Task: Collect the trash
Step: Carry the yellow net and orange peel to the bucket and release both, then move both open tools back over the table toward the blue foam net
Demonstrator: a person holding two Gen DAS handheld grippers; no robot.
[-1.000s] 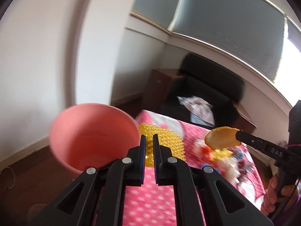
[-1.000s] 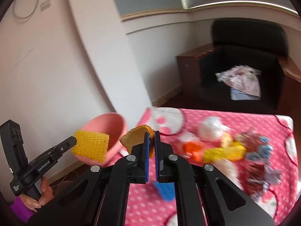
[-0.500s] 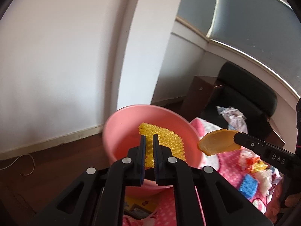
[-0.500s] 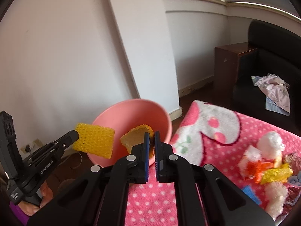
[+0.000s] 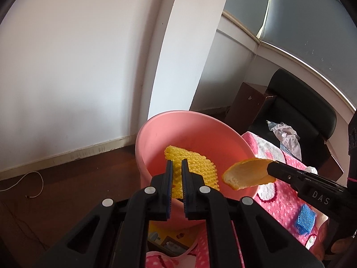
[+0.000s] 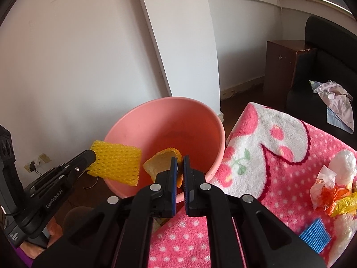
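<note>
My left tool (image 5: 176,174) is clenched on a yellow foam fruit net (image 5: 194,169), holding it over the mouth of the pink basin (image 5: 169,125). My right tool (image 6: 180,167) grips an orange peel (image 6: 159,164) just beside the net, above the same basin's open mouth. The basin stands off the corner of the bench, which carries a pink dotted blanket (image 6: 287,169). Toward the blanket's far right edge I see a crumpled orange-and-yellow wrapper (image 6: 334,197), a white plastic wad (image 6: 344,165) and a blue ribbed piece (image 6: 315,234).
</note>
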